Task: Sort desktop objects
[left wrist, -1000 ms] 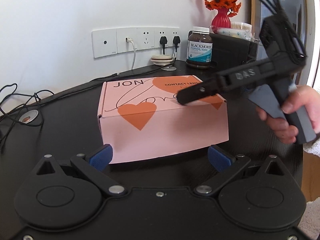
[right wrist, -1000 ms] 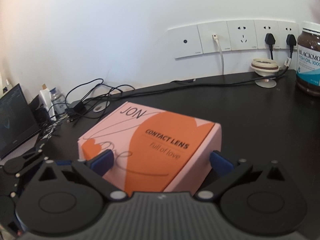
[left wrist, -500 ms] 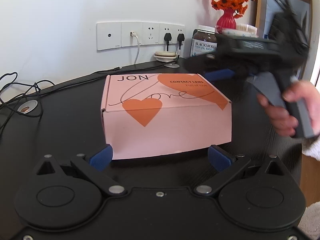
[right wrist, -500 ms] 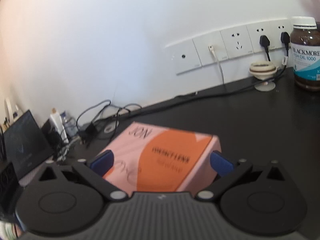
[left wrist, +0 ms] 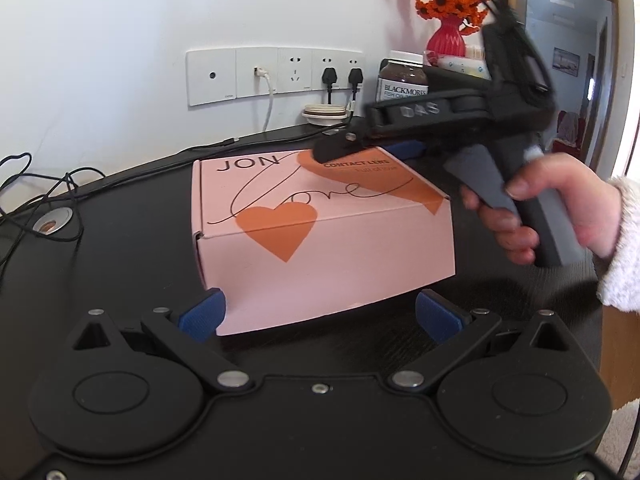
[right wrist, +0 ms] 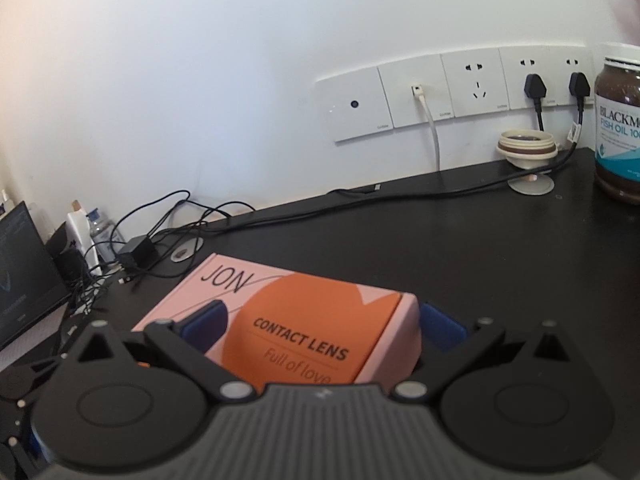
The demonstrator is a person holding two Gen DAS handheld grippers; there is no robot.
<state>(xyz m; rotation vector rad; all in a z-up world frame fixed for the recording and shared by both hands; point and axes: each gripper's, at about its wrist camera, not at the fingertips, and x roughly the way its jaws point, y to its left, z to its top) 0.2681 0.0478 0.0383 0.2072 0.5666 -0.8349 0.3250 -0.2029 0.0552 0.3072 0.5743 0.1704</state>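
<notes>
The left gripper (left wrist: pixel 320 314) is wide open around the pink box (left wrist: pixel 320 236). The right gripper (right wrist: pixel 322 324), open too, has dropped back over the box's 2 o'clock corner.

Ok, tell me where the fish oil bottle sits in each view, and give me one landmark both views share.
Left wrist view: the fish oil bottle stands at upper right of centre, by the wall, its lower part hidden behind the right gripper.
Right wrist view: the bottle stands at the far right edge, cut off by the frame.
Shared landmark: the white socket strip on the wall, left of the bottle in both.
</notes>
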